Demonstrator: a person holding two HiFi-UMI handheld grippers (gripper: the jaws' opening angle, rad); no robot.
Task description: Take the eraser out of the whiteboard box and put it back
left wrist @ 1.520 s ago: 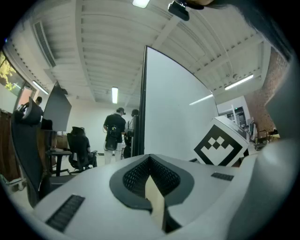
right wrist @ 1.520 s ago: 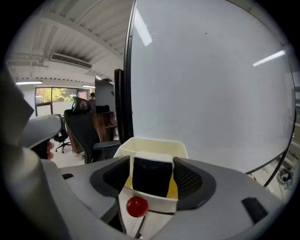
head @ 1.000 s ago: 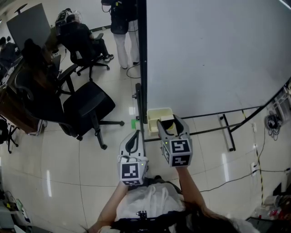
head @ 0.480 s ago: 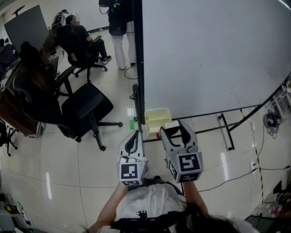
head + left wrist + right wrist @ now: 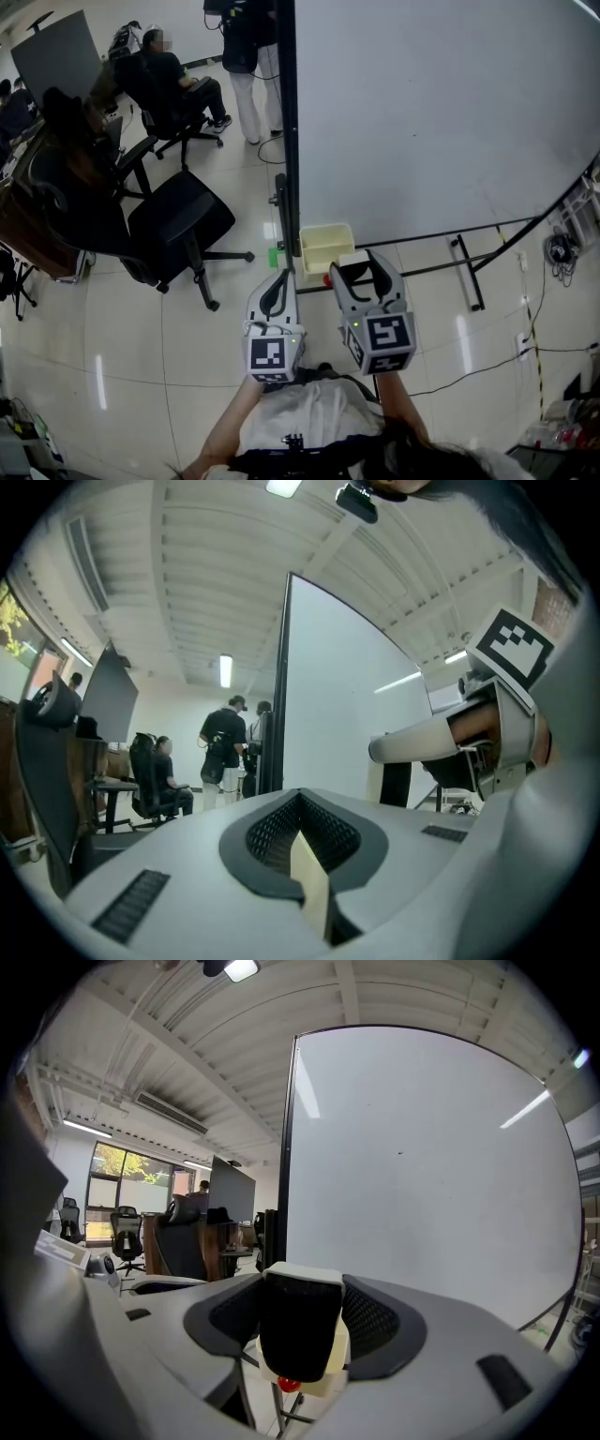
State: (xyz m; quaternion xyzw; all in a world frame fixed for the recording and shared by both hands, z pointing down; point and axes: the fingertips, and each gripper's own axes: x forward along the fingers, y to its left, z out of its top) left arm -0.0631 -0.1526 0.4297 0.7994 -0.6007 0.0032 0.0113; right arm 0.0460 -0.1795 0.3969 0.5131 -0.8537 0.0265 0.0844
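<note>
The eraser (image 5: 353, 262), black felt with a white back, sits between the jaws of my right gripper (image 5: 356, 270), which is shut on it, held just short of the pale yellow whiteboard box (image 5: 323, 239). In the right gripper view the eraser (image 5: 298, 1335) fills the gap of the right gripper (image 5: 302, 1326); the box (image 5: 337, 1365) and a small red thing (image 5: 289, 1385) show below it. The box hangs at the lower left corner of the whiteboard (image 5: 441, 112). My left gripper (image 5: 277, 281) is shut and empty, to the left of the box. In the left gripper view the left gripper (image 5: 305, 860) has its jaws together.
A black office chair (image 5: 178, 220) stands left of the whiteboard's dark edge post (image 5: 289, 141). A seated person (image 5: 169, 80) and a standing person (image 5: 248, 37) are further back. The whiteboard's stand legs (image 5: 469, 272) and floor cables (image 5: 561, 248) lie to the right.
My right gripper has drawn back from the box toward me and risen a little, with the eraser in it. The left gripper has stayed put.
</note>
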